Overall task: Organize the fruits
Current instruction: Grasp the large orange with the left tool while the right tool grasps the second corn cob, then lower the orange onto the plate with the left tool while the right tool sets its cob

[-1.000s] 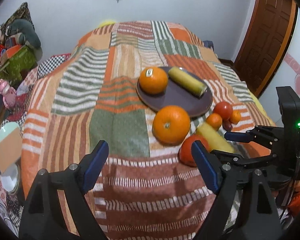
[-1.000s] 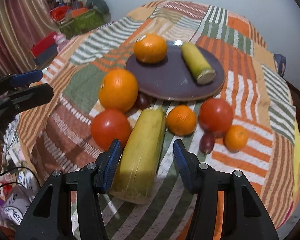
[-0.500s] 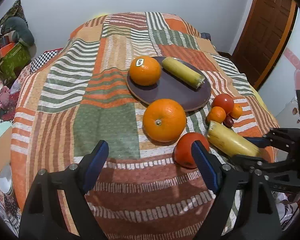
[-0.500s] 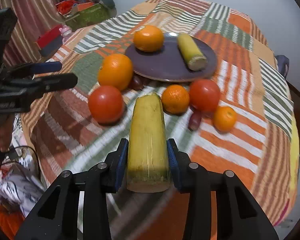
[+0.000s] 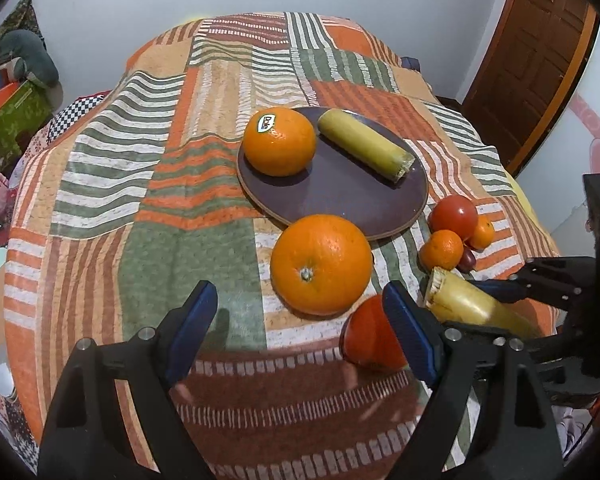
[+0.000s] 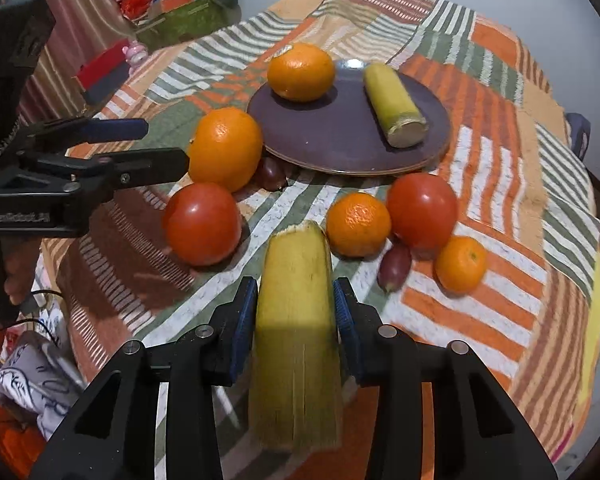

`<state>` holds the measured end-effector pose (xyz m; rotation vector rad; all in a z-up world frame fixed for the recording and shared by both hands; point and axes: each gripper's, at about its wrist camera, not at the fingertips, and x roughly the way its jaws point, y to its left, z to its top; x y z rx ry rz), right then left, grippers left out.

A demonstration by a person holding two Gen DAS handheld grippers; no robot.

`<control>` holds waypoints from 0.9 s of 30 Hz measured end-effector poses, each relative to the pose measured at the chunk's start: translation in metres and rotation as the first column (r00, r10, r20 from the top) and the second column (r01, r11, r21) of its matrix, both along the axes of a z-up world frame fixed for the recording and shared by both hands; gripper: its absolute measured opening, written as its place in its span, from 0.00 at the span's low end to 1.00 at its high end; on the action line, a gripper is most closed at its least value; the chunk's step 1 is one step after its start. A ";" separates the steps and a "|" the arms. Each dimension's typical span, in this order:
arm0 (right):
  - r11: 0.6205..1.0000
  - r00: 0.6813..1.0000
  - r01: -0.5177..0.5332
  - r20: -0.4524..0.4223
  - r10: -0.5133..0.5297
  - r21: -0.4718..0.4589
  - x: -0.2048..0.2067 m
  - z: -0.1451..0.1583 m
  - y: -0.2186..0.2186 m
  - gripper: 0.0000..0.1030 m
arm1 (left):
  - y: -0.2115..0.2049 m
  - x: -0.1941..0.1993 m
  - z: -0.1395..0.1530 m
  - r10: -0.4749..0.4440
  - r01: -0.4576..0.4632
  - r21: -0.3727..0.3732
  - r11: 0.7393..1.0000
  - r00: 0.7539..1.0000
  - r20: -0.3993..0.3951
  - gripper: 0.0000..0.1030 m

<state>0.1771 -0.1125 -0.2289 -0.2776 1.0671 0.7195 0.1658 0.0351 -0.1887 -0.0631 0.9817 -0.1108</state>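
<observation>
With both pads squeezed against its sides, my right gripper (image 6: 295, 312) is grasping the yellow husked corn piece (image 6: 296, 320) at the bottom centre of the right wrist view, its ragged end pointing toward the brown plate (image 6: 340, 148) in the upper middle. My left gripper (image 5: 300, 332) hangs with its blue pads spread wide and nothing between them, low in the left wrist view, just short of the big orange (image 5: 321, 265) that sits against the plate's near rim. On the plate I count only two things so far: an orange with a sticker (image 5: 279, 141) on its left side and a second corn piece (image 5: 364, 144) lying across its right side. So by my reckoning this job is early to middling, with the piece I'm holding as the likely third arrival. Still out on the striped quilt (image 5: 148, 168) are the big orange, a tomato (image 6: 202, 222) to the left of my corn, another tomato (image 6: 422, 210) to the right, two small mandarins (image 6: 358, 224), and two dark reddish small fruits, one (image 6: 396, 266) below the right tomato and one tucked under the plate's edge; what kind they are I can't tell. The plate shows bare room in the middle and front, which looks like the landing spot for this corn.
</observation>
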 end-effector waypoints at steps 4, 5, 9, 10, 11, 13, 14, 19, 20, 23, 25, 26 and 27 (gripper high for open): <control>1.000 1.000 -0.001 0.008 0.001 0.010 -0.001 -0.002 0.000 0.34 | -0.006 0.010 -0.006 -0.016 0.016 0.003 1.000 1.000 -0.012 0.83; 1.000 1.000 0.002 0.012 -0.003 0.015 -0.002 -0.001 -0.001 0.34 | -0.007 0.013 -0.008 -0.018 0.018 0.003 1.000 1.000 -0.015 0.83; 0.998 0.999 0.027 0.019 -0.028 0.048 -0.005 0.005 -0.007 0.34 | -0.011 0.023 -0.015 -0.024 0.024 0.004 1.000 0.999 -0.035 0.83; 0.998 0.999 0.031 0.022 -0.032 0.054 -0.005 0.006 -0.009 0.34 | -0.011 0.025 -0.018 -0.024 0.024 0.002 1.000 0.999 -0.041 0.83; 0.998 0.999 0.034 0.027 -0.036 0.059 -0.006 0.008 -0.010 0.34 | -0.011 0.027 -0.020 -0.024 0.024 -0.002 1.000 0.999 -0.046 0.83; 0.997 0.997 0.046 0.051 -0.050 0.067 -0.008 0.016 -0.013 0.34 | -0.010 0.029 -0.023 -0.020 0.019 -0.013 1.000 0.998 -0.056 0.83; 0.996 0.997 0.052 0.057 -0.056 0.075 -0.009 0.019 -0.016 0.34 | -0.009 0.030 -0.025 -0.017 0.016 -0.018 1.000 0.998 -0.060 0.82; 0.989 0.991 0.088 0.094 -0.100 0.121 -0.009 0.040 -0.029 0.34 | -0.008 0.031 -0.026 -0.030 0.025 -0.061 0.998 0.997 -0.071 0.65; 0.987 0.990 0.093 0.099 -0.106 0.128 -0.009 0.043 -0.030 0.34 | -0.009 0.030 -0.025 -0.028 0.024 -0.056 0.998 0.997 -0.070 0.65; 0.983 0.986 0.104 0.114 -0.122 0.149 -0.007 0.053 -0.035 0.34 | -0.012 0.026 -0.022 -0.030 0.028 -0.033 0.999 0.997 -0.066 0.64; 0.981 0.982 0.111 0.131 -0.133 0.162 -0.008 0.058 -0.035 0.34 | -0.012 0.024 -0.019 -0.031 0.029 -0.030 0.999 0.998 -0.061 0.64; 0.979 0.981 0.112 0.135 -0.136 0.171 -0.007 0.061 -0.036 0.34 | -0.012 0.023 -0.017 -0.030 0.028 -0.034 0.999 0.998 -0.058 0.64; 0.977 0.980 0.113 0.140 -0.139 0.179 -0.007 0.063 -0.036 0.34 | -0.011 0.021 -0.014 -0.029 0.027 -0.036 0.999 0.998 -0.052 0.64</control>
